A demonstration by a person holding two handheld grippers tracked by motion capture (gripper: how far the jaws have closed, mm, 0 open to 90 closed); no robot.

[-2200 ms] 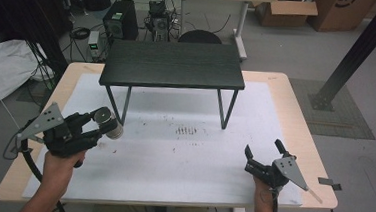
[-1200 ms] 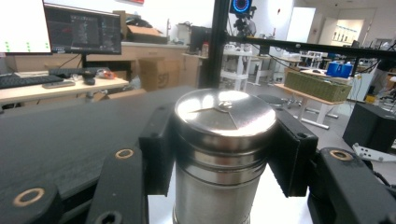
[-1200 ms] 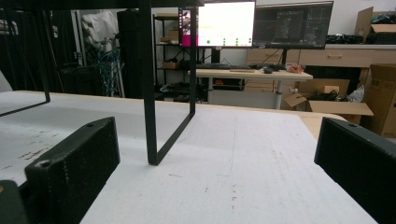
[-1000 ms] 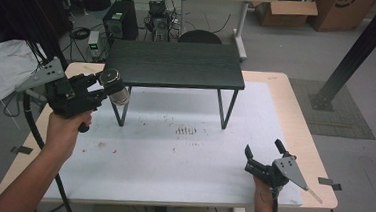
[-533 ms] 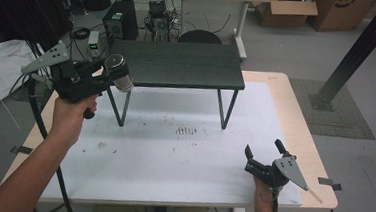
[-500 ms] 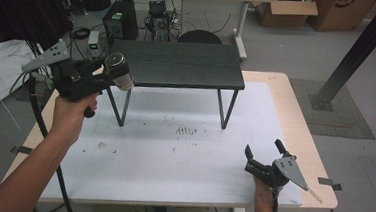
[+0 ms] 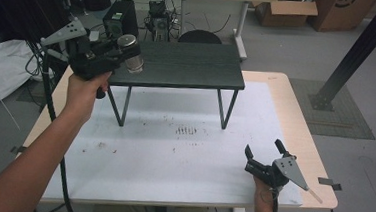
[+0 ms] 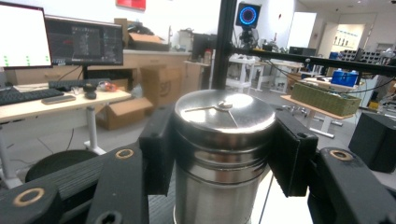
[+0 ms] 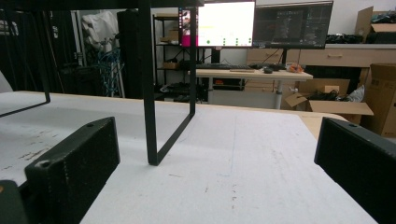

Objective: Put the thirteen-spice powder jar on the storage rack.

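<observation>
Left gripper (image 7: 124, 56) pinching steel shaker (image 7: 131, 53) upright, over left edge of black shelf (image 7: 189, 66); shelf legs on white mat below; right gripper (image 7: 262, 156) jaws spread, near tabletop's front right corner

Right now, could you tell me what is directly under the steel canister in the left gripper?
The steel canister, clamped in the left gripper, hangs over the left end of the black shelf top. Its base is cut off in the left gripper view, so any gap cannot be judged.
</observation>
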